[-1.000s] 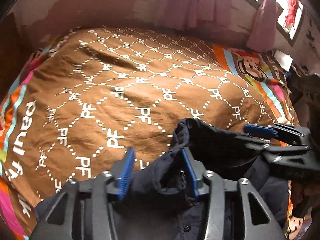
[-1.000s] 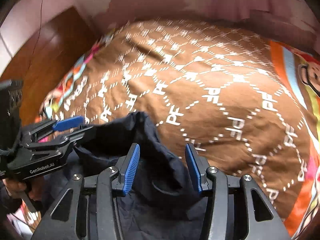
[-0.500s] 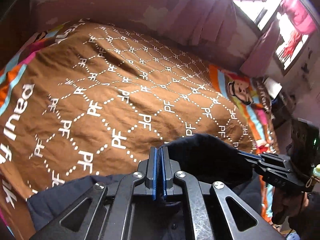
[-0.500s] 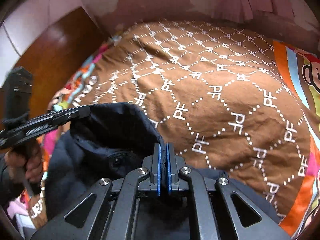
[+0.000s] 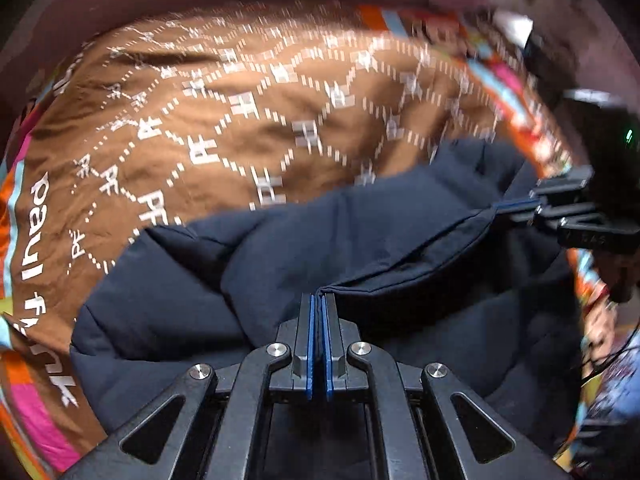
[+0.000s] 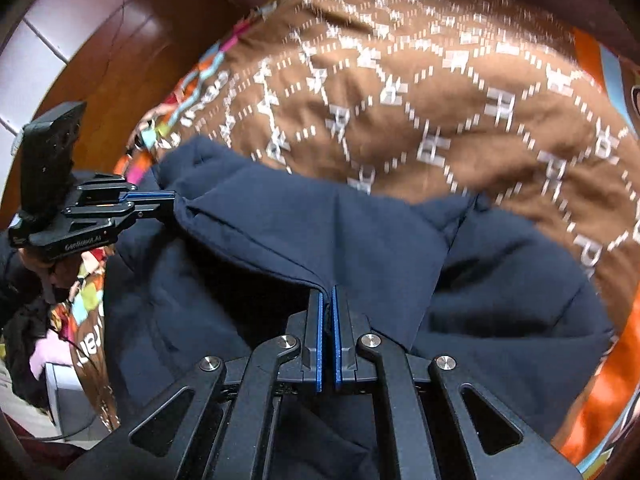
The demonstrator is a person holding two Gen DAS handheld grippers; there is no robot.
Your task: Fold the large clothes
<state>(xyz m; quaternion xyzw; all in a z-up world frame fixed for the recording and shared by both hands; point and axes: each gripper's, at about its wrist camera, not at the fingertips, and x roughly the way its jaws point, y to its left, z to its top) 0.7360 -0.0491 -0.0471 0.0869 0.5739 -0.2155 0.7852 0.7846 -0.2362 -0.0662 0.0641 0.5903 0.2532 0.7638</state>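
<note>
Navy padded jacket (image 5: 320, 248) lies on the near part of the bed, over the brown printed bedspread (image 5: 224, 120). We have the left gripper (image 5: 319, 300) and the right gripper (image 6: 327, 292) each clenched on one end of the same hem edge (pulled taut between them). We judge a fold is starting; next, carry that edge across together, evenly.

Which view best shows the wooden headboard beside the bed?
The right wrist view: the wooden headboard fills its upper left, beside the brown bedspread. The left wrist view does not show it clearly, only a dark edge.
</note>
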